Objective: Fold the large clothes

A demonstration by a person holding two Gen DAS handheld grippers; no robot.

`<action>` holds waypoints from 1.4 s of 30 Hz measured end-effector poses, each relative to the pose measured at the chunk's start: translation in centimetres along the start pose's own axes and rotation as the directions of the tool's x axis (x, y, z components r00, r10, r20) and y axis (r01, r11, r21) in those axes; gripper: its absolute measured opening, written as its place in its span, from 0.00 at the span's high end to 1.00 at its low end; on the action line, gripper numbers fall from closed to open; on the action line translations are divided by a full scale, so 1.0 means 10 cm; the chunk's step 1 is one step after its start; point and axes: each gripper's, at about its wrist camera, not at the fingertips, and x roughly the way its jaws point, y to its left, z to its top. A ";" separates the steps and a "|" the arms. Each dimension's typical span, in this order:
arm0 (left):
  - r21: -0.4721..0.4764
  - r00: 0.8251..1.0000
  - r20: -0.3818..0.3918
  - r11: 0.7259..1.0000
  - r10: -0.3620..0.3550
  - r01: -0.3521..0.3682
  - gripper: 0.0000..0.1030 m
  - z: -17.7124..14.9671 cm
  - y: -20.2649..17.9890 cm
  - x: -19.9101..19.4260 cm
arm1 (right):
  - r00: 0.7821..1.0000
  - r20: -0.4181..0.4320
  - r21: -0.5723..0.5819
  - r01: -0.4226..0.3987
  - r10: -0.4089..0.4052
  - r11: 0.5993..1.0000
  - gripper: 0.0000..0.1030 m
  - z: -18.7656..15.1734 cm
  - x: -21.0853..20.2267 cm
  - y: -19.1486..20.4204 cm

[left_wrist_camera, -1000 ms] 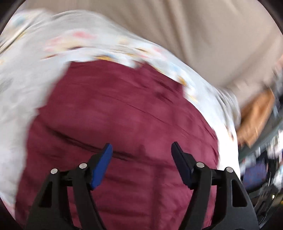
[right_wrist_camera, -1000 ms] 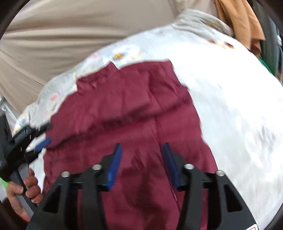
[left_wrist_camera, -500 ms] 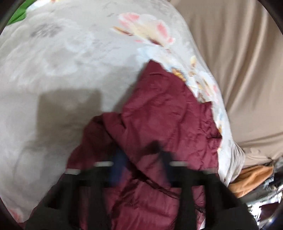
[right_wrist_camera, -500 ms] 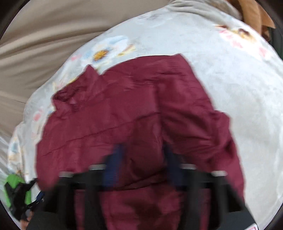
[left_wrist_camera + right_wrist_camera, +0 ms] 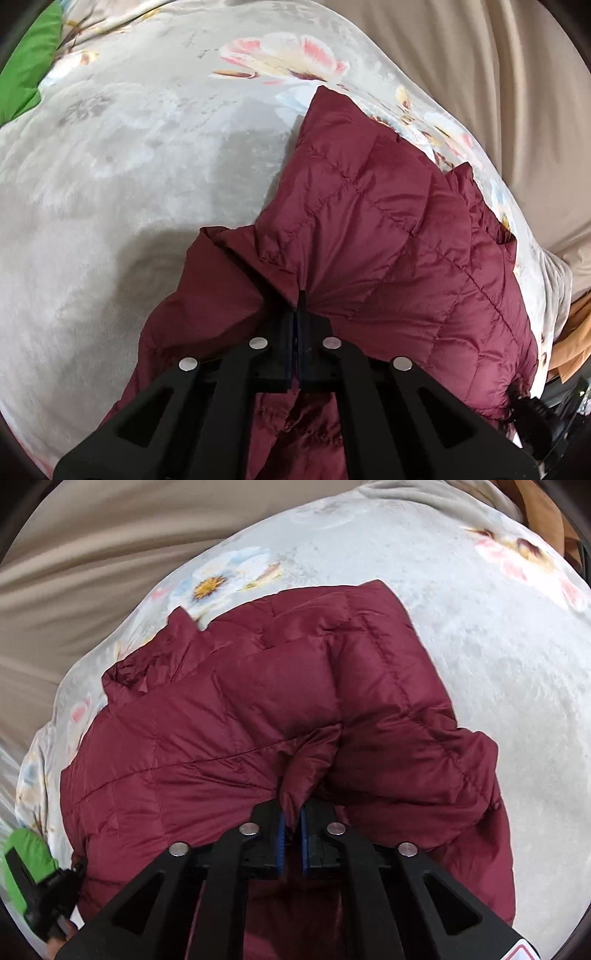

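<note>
A maroon quilted puffer jacket is lying rumpled on a pale floral blanket. A pinch of its fabric is being clamped by the left hand-held gripper, jaws pressed together. Another fold is being gripped between the blue pads of the right hand-held gripper. A beige curtain is hanging beyond the blanket's edge.

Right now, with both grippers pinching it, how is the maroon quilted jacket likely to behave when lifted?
Probably floppy: the maroon quilted jacket bunches where the right gripper and left gripper pinch it. Likely light, being puffy. Its sheen suggests slippery fabric.
</note>
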 end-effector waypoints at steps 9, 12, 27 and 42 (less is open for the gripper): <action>0.048 1.000 -0.004 0.999 0.005 -0.005 0.99 0.01 -0.02 0.02 | 0.988 0.086 -0.276 -0.100 0.129 0.956 0.82 -0.25 -0.53 1.22; 0.047 1.000 -0.003 0.999 0.008 -0.008 0.99 0.02 -0.03 0.04 | 0.960 -0.100 -0.443 -0.279 0.263 0.852 0.82 -0.54 -0.11 2.03; 0.069 0.999 0.033 0.998 -0.002 0.000 0.98 -0.04 -0.02 0.06 | 0.992 0.034 -0.170 0.125 -0.120 0.977 1.00 0.14 -0.15 -0.28; 0.228 0.995 0.098 0.974 -0.018 -0.005 0.93 0.18 -0.67 -0.46 | 0.998 -0.029 -0.415 -0.066 0.060 0.907 0.86 -0.14 0.01 0.97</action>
